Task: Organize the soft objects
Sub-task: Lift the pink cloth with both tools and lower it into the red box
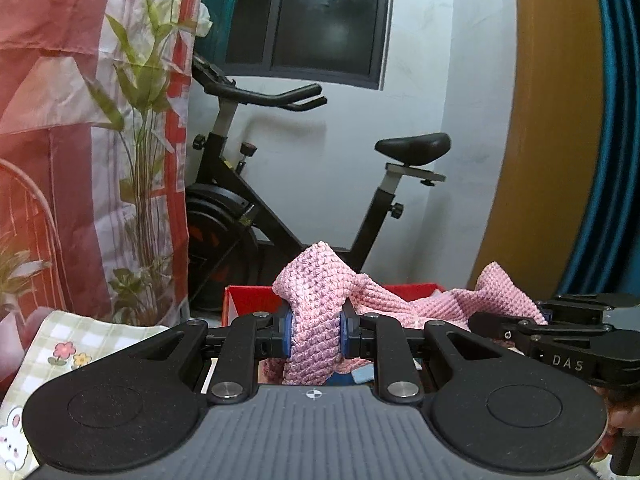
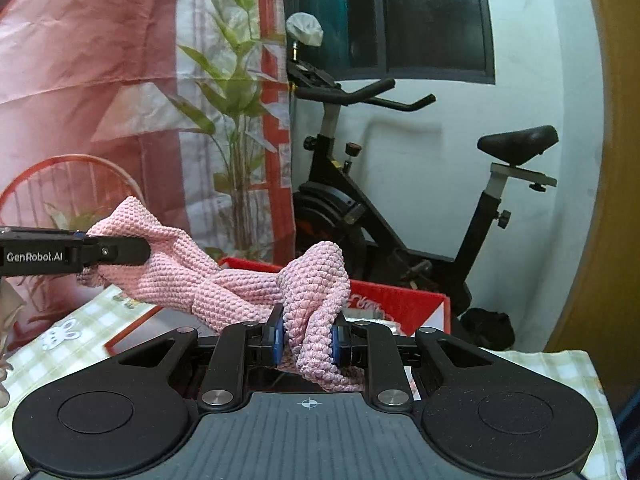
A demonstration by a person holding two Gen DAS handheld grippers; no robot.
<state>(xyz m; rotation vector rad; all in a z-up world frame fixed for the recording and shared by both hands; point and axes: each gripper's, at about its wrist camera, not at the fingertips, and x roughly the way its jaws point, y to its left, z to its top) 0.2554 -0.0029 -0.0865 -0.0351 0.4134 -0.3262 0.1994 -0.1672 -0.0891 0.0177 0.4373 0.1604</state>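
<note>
Each hand-held gripper point(image 1: 316, 334) point(image 2: 307, 338) is matte black with blue pads, silver pivot screws, a ribbed grey base, and white crosshair and lettering.

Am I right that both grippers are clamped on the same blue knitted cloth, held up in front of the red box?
Not quite: the knitted cloth is pink, not blue. Both wrist views show it pinched in the left gripper and right gripper, in front of the red box.

two wrist views, side by side, facing exercise bike point(image 1: 280, 184)
</note>
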